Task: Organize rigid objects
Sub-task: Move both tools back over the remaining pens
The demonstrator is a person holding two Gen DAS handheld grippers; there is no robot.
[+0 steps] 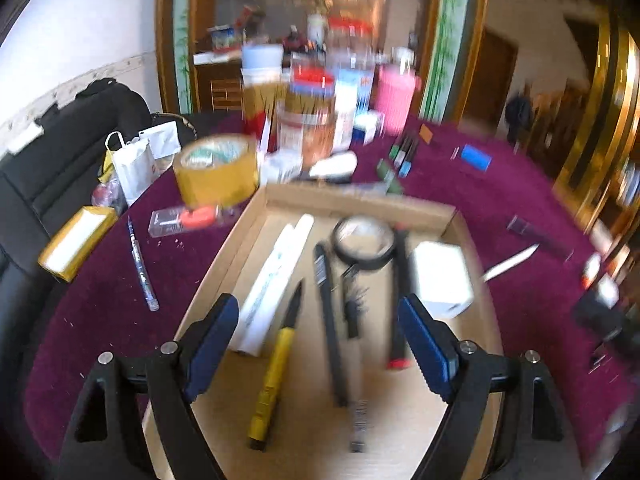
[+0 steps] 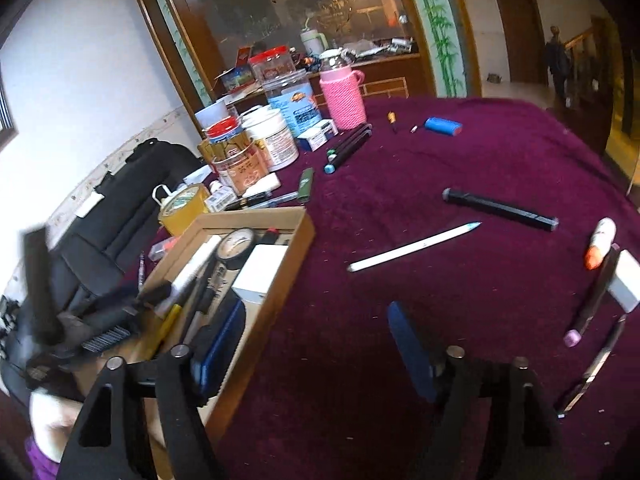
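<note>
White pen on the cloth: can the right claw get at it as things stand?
Probably yes. The right claw is open and empty, and the white pen lies alone on bare maroon cloth ahead, nothing between them.

The left claw (image 1: 316,344) has two black plastic arms, each with a triangular cut-out near its base. Round silver screw heads sit on top of the arms, two on each side. The fingers (image 1: 212,344) carry dark blue pads on their inner faces, ribbed along the edges.

The right claw (image 2: 316,356) is built the same way: matte black arms, silver screws (image 2: 180,351), triangular openings and blue pads (image 2: 408,344).

At the lower left corner of the right wrist view a bit of purple clothing (image 2: 38,460) shows, blurred.
</note>
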